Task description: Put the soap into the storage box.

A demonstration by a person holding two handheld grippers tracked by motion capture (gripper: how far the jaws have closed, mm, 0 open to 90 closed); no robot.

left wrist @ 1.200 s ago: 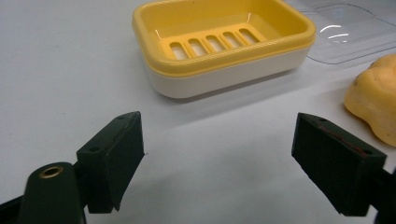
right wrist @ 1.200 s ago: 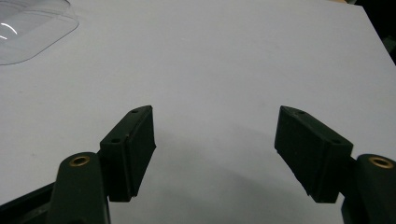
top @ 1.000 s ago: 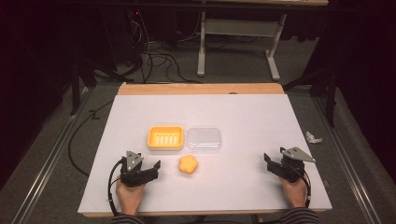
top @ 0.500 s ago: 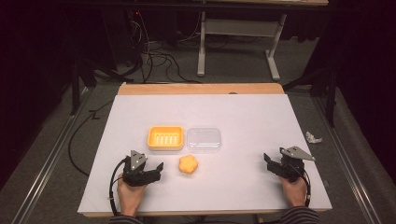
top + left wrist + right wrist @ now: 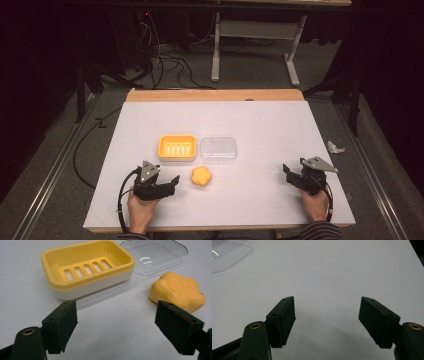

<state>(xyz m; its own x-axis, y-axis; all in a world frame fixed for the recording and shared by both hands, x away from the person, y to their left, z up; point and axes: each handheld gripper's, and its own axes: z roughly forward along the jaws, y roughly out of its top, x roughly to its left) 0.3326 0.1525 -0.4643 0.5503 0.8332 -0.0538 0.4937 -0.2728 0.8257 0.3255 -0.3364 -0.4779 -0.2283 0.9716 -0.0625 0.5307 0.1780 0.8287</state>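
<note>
Left tongs (image 5: 169, 184) spread apart, empty, low on the table (image 5: 260, 120). Soap (image 5: 201, 176) lies just to their right, ahead; left hand far nearer. Beyond: yellow soap dish (image 5: 177, 147), clear lid (image 5: 218, 149) beside. Right tongs (image 5: 288, 172) apart, empty, well off.

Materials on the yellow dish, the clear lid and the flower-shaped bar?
Yellow dish: looks like glossy moulded plastic, yellow slotted insert over a white base.
Clear lid: thin transparent plastic, with bright glare streaks and the table showing through.
Flower-shaped bar: probably soap, matte and waxy, with soft pressed edges.
</note>
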